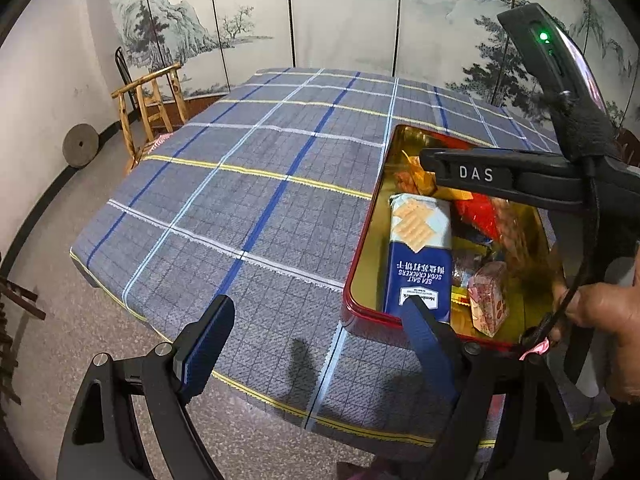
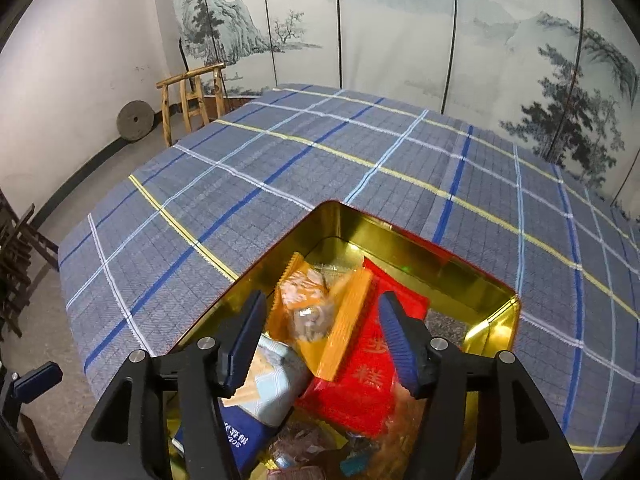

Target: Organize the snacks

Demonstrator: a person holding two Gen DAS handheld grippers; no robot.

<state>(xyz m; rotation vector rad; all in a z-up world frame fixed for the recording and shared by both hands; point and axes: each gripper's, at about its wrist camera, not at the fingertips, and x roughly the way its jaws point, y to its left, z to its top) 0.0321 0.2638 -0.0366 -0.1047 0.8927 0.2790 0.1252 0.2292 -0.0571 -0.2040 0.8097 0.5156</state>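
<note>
Flanking the snack tin: plaid tablecloth, wooden chair, painted screen.

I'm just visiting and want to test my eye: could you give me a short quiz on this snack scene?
1. True or false: the blue cracker box lies inside the tin.
2. Which packet sits between the fingers of the right gripper? A) the orange packet B) a green bottle C) a white cup
3. Fill in: the tablecloth has a ____ pattern.

Key: 1 true. 2 A; the fingers stand apart on either side of it, not pressing on it. 3 checked, grey with blue, white and yellow lines.
</note>
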